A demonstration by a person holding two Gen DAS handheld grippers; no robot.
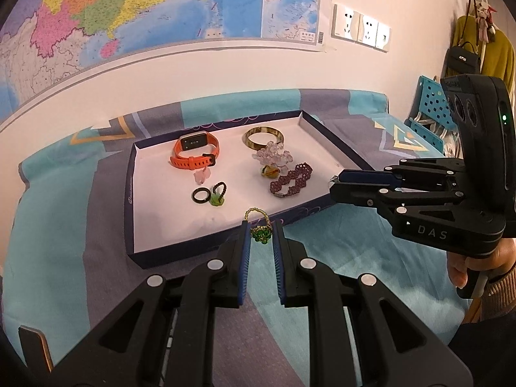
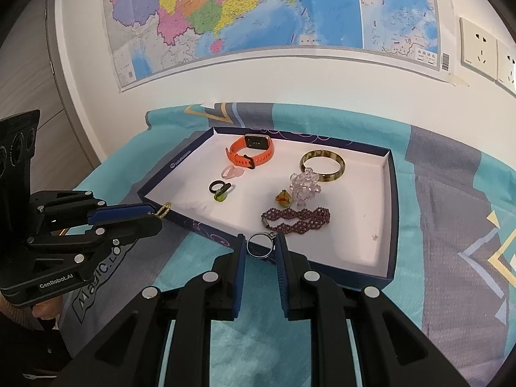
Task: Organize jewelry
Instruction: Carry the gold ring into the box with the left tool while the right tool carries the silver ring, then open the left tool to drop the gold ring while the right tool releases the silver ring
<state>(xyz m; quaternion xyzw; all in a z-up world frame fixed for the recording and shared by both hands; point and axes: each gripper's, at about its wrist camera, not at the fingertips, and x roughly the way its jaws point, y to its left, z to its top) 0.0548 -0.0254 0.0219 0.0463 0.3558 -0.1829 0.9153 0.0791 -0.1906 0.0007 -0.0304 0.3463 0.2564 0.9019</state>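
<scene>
Green bead ring [image 1: 260,234] hangs pinched in your left gripper [image 1: 262,229], loop pointing toward the tray [image 1: 130,193]. Your right gripper [image 2: 260,245], marked "DAS", clamps a silver ring [image 2: 260,247].

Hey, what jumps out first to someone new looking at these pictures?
A shallow box on a teal bedspread, jewelry spread across its white floor, with an orange watch at the back. Each gripper holds a piece: the left gripper a green beaded ring, the right gripper a silver ring.
</scene>
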